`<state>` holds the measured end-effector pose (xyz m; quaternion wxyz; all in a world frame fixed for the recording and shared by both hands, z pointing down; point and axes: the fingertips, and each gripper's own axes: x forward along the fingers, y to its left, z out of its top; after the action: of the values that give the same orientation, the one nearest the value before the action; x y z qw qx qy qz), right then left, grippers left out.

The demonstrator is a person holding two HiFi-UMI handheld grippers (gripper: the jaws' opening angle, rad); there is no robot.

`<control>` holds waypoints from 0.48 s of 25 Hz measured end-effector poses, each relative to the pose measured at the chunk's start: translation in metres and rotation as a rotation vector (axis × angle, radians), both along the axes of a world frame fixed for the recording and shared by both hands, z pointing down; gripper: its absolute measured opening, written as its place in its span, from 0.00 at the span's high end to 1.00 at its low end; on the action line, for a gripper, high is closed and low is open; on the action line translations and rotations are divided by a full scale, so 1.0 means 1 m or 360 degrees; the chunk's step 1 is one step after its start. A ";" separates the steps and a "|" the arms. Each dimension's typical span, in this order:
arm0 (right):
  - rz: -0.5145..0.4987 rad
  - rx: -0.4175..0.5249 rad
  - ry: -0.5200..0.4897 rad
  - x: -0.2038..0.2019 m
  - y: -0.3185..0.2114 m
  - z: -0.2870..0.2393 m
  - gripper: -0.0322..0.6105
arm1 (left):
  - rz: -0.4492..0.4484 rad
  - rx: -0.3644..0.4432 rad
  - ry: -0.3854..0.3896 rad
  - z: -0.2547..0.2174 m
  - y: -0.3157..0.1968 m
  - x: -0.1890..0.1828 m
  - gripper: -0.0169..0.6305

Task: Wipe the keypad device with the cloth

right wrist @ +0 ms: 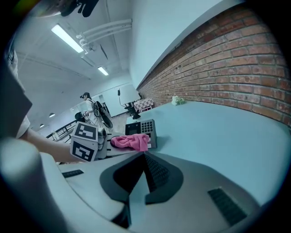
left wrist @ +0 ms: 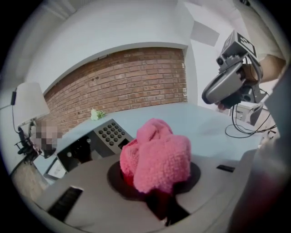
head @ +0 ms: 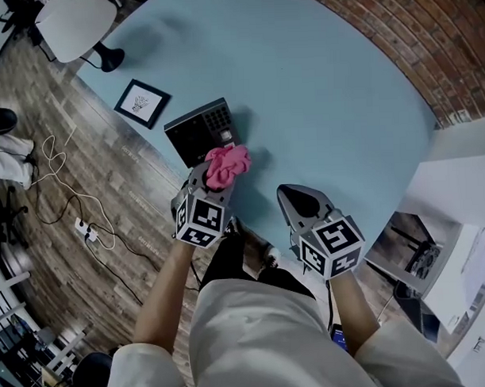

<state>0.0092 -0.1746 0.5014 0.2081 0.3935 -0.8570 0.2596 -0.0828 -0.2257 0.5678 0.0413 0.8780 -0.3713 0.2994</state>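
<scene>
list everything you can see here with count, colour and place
table: 1, light blue, middle
keypad device: 1, black, table's near edge
cloth: 1, pink, at the keypad device's near end
framed picture: 1, black frame, left of keypad device
brick wall: 1, red-brown, behind table
chair: 1, white, far left
power strip: 1, white, wood floor
left gripper: 1, grey, shut on cloth
right gripper: 1, grey, shut, empty

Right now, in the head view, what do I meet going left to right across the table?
Picture → keypad → cloth → right gripper.
</scene>
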 end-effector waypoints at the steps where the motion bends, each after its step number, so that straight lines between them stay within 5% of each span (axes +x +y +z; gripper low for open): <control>1: -0.0005 0.0008 0.0000 0.000 0.000 -0.003 0.93 | -0.0018 0.0029 0.0004 -0.007 0.001 -0.002 0.80; 12: -0.0007 0.0202 -0.0084 0.003 -0.012 -0.061 0.93 | -0.0303 0.0259 0.0244 -0.096 0.013 -0.023 0.80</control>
<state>0.0126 -0.1864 0.4402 0.1607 0.3970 -0.8778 0.2146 -0.1058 -0.2131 0.4713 0.0264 0.8595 -0.4716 0.1950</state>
